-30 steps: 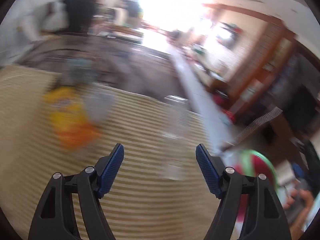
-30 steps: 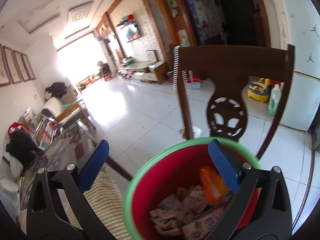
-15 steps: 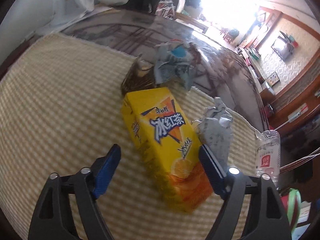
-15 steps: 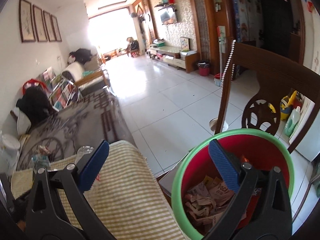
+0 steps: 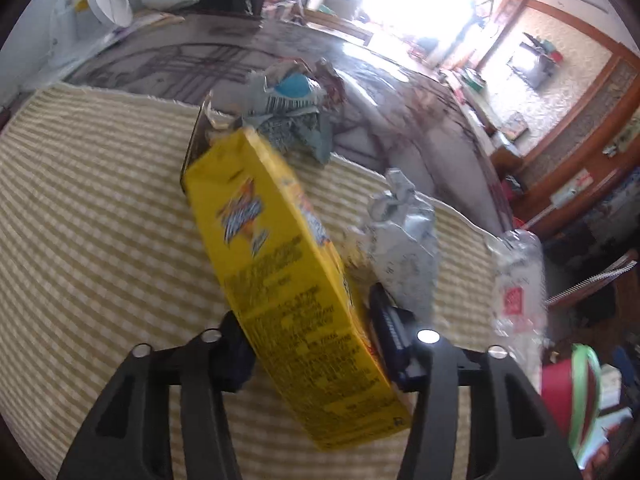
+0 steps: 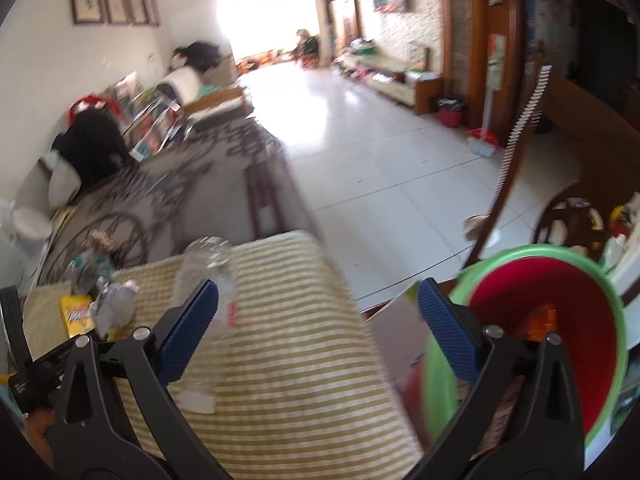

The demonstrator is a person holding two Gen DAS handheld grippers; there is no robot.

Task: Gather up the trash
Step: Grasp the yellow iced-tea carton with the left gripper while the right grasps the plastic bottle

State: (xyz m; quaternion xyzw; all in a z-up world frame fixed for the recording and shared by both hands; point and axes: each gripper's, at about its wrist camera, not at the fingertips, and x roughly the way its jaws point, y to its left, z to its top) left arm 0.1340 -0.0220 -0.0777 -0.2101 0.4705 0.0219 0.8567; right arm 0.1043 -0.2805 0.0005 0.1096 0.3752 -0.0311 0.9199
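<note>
My left gripper point(image 5: 308, 344) is shut on a yellow drink carton point(image 5: 280, 272) and holds it tilted above the checked tablecloth point(image 5: 100, 248). A crumpled grey wrapper point(image 5: 404, 240), a crumpled blue-and-white wrapper point(image 5: 292, 104) and a clear plastic bottle point(image 5: 518, 280) lie on the table beyond it. My right gripper point(image 6: 318, 324) is open and empty, between the clear bottle point(image 6: 208, 304) on its left and the red bin with a green rim point(image 6: 560, 336) on its right. The carton also shows in the right wrist view point(image 6: 76, 314).
The bin point(image 5: 568, 384) stands off the table's right end and holds trash. A dark wooden chair point(image 6: 532, 152) stands behind the bin. A white kettle point(image 5: 108, 0) and bags sit at the table's far end. White tiled floor point(image 6: 380, 152) stretches beyond.
My left gripper has closed on the yellow carton and lifted it off the cloth. My right gripper has swung left from over the bin toward the bottle on the table.
</note>
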